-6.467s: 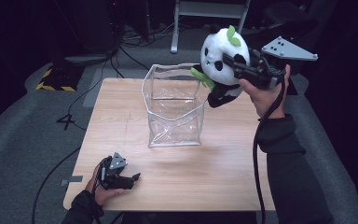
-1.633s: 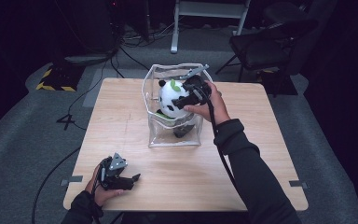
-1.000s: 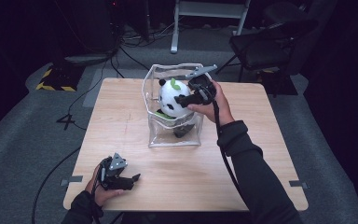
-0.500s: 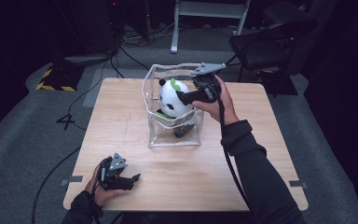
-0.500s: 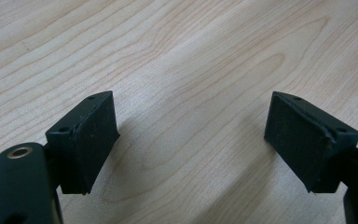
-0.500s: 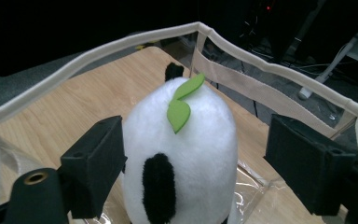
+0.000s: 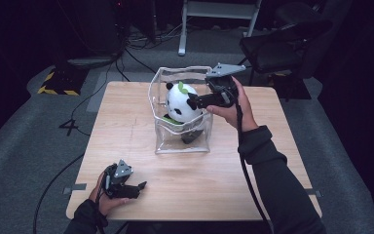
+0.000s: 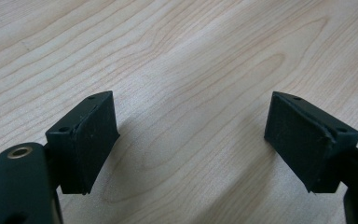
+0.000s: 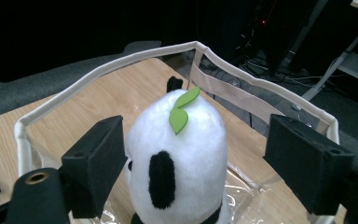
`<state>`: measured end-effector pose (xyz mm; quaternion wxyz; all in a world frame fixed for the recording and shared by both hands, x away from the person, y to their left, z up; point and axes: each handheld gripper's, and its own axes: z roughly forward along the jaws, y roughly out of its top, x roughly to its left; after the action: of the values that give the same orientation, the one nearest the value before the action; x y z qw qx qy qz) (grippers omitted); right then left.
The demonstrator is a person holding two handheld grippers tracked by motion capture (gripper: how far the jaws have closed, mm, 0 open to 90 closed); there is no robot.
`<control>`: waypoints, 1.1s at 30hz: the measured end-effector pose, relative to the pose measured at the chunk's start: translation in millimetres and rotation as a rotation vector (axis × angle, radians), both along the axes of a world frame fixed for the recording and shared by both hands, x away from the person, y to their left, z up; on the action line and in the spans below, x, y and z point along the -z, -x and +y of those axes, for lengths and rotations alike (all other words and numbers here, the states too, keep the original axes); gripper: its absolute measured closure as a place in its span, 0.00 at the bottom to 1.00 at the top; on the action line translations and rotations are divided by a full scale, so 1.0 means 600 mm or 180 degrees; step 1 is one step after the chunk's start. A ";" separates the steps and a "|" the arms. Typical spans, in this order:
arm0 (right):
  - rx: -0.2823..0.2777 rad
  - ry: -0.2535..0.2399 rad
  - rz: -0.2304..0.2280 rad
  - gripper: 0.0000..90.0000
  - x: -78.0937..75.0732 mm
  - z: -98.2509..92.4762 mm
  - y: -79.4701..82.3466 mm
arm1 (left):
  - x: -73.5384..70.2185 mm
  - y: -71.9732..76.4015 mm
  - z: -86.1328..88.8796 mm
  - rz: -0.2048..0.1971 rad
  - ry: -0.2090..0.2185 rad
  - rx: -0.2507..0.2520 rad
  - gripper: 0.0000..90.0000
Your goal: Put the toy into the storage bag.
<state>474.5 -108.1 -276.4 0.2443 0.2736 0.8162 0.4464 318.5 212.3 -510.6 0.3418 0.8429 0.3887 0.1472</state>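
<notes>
I see dark long sleeves (image 7: 277, 180) lower right and lower left, black grippers, grey three-cornered plate (image 7: 225, 69) upper centre, black cable (image 7: 246, 161), brass-ringed screw hole (image 8: 20, 151).

one panda (image 7: 182, 102), one bag (image 7: 181, 141), two claws

White-black panda (image 7: 182, 102), green leaf (image 9: 182, 111); clear bag (image 7: 161, 141), white trim.

1. No readable text, label, brand or number in any view; the panda (image 7: 182, 102), the clear bag (image 7: 182, 141) and the tabletop (image 7: 253, 175) bear none.
2. One sign: yellow-and-black hazard stripes (image 7: 56, 90) on the floor, wordless.
</notes>
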 end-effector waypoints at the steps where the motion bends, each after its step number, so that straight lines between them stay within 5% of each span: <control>1: -0.0009 -0.0009 -0.0003 0.22 -0.001 -0.002 0.002 | 0.000 0.000 0.000 0.0000 0.0000 0.0000 0.19; 33: 0.0144 0.0093 -0.0191 0.23 -0.018 -0.098 0.050 | 0.000 0.000 0.000 -0.0001 0.0000 0.0000 0.19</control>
<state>444.3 -166.8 -265.7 0.2827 0.2749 0.8085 0.4368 318.5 212.3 -510.6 0.3418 0.8428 0.3887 0.1473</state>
